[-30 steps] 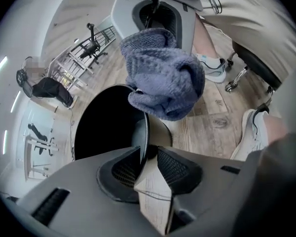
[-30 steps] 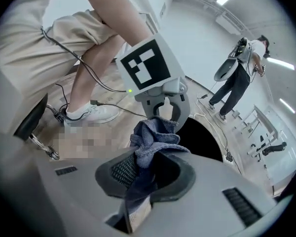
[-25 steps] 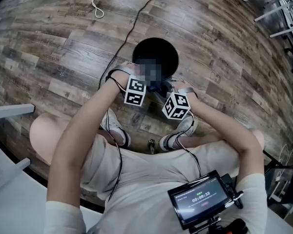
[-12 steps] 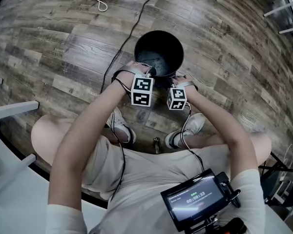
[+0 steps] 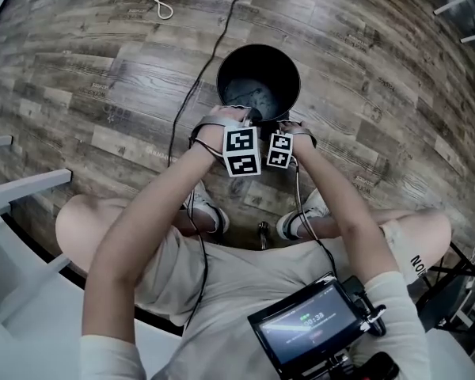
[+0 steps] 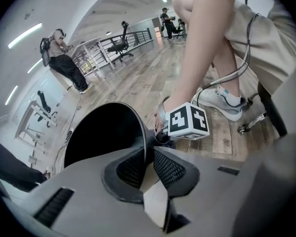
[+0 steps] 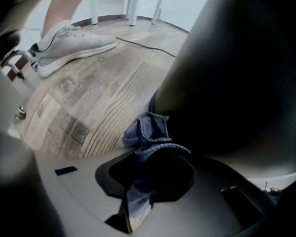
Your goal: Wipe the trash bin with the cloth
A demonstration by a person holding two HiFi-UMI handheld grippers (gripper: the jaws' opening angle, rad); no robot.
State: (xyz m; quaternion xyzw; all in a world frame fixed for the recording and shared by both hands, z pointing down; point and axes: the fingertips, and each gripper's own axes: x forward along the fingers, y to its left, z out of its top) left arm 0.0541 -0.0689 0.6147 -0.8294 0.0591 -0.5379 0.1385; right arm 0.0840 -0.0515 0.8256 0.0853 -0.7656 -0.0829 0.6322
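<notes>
Trash bin: the black trash bin point(image 5: 258, 47) is stood upright on the wooden floor point(image 5: 103, 70), just ahead of the seated person's feet.
Left gripper: the jaws of the left gripper point(image 6: 148, 158) have just been closing, and the bin's near rim is pinched between them.
Right gripper: the right gripper point(image 7: 153, 164) is clenched on the blue cloth point(image 7: 147, 132), which is bunched low beside the bin's outer wall (contact cannot be confirmed).
Step in hand: the bin is judged to be steadied while the cloth is brought to its outside.
Next move: the cloth would need to be pressed to the wall and drawn along it, the rim held firmly so the bin is not tipped.
</notes>
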